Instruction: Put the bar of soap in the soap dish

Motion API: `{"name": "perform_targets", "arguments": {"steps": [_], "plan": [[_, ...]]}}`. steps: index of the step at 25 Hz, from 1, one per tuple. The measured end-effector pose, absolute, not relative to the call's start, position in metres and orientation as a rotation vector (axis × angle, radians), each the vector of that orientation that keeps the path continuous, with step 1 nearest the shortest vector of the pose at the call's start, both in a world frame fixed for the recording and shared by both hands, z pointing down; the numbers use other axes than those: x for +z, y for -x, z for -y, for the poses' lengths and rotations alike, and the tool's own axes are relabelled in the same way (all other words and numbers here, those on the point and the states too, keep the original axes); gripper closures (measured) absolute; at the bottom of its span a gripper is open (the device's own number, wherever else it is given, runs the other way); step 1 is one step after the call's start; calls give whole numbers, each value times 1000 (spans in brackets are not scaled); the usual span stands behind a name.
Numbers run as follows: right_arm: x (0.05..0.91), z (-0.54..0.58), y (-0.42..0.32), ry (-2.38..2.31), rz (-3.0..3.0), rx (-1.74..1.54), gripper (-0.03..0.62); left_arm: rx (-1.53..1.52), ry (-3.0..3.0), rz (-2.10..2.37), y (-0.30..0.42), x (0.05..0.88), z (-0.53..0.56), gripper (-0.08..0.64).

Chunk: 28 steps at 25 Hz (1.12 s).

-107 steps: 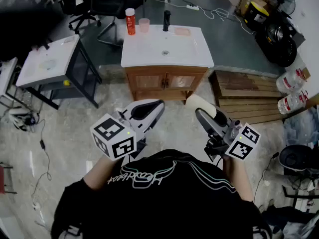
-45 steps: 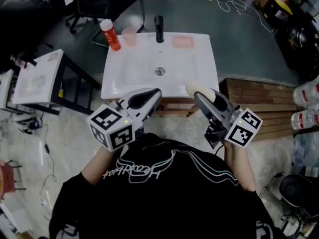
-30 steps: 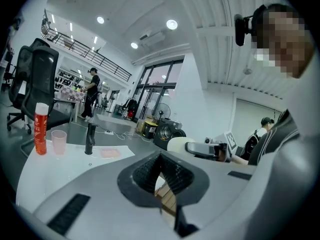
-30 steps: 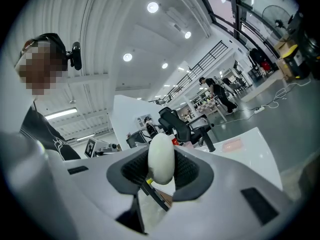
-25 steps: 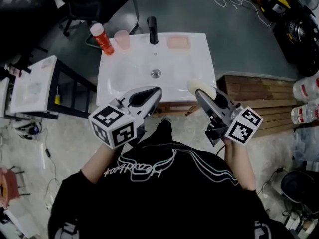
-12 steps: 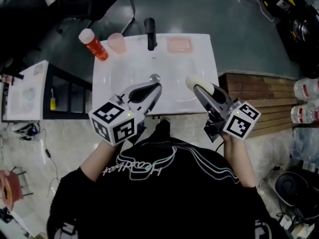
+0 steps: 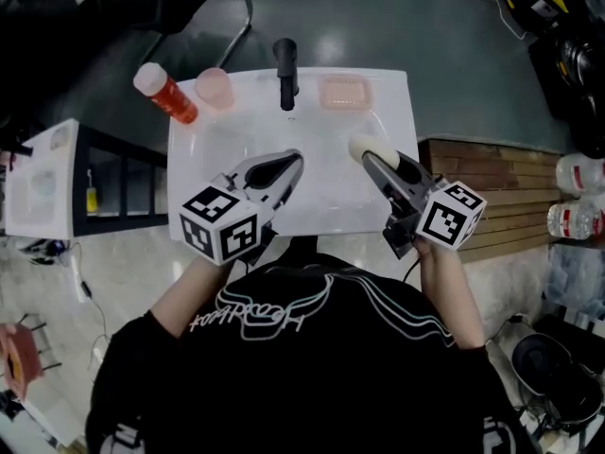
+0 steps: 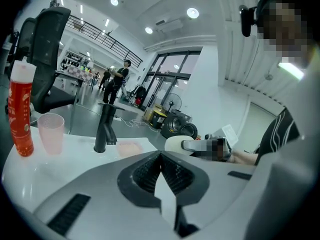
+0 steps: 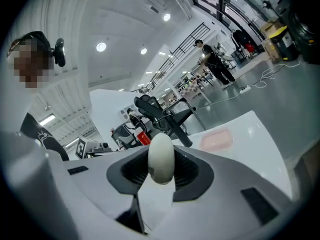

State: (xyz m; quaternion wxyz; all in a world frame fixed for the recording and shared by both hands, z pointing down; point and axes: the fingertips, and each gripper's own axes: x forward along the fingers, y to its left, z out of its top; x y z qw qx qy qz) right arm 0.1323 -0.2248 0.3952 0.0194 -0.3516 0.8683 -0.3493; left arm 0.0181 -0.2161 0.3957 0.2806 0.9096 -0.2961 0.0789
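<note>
A pale oval bar of soap point(image 7: 362, 147) point(image 9: 161, 154) sits clamped between the jaws of my right gripper point(image 7: 371, 159) point(image 9: 160, 170), held over the right half of the white sink basin point(image 7: 331, 206). The pink soap dish point(image 7: 340, 93) point(image 9: 216, 139) point(image 8: 131, 147) lies empty on the sink's back ledge, right of the black faucet point(image 7: 285, 69) point(image 8: 103, 129) and beyond the soap. My left gripper point(image 7: 294, 160) point(image 8: 161, 167) hovers over the basin's middle, shut with nothing in it.
A pink cup point(image 7: 215, 88) point(image 8: 51, 133) and a red bottle point(image 7: 165, 93) point(image 8: 21, 111) stand on the ledge left of the faucet. A dark rack point(image 7: 113, 183) stands left of the sink, wooden pallets point(image 7: 492, 197) to its right.
Both grippers have moved forward and down, from the sink's front edge to over the basin. The soap has stayed in the right gripper. The sink fills more of the head view.
</note>
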Motion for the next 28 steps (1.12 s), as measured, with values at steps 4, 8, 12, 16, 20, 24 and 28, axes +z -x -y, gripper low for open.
{"name": "perform_targets", "arguments": {"steps": [4, 8, 12, 16, 20, 24, 28], "plan": [[412, 249, -128, 1107, -2701, -1131, 465, 221, -2427, 809, -11, 415, 236, 538], [426, 272, -126, 1116, -2715, -1165, 465, 234, -2414, 825, -6, 431, 251, 538], [442, 291, -132, 1151, -2736, -1192, 465, 238, -2394, 834, -4, 445, 259, 538], [459, 317, -135, 1186, -2754, -1213, 465, 243, -2378, 829, -4, 457, 266, 538], [471, 338, -132, 1193, -2777, -1231, 465, 253, -2367, 825, -2, 466, 269, 538], [482, 356, -131, 1186, -2774, -1265, 465, 262, -2353, 828, 1, 472, 273, 538], [490, 375, -131, 1174, -2746, -1308, 465, 285, -2350, 823, 1, 479, 275, 539]]}}
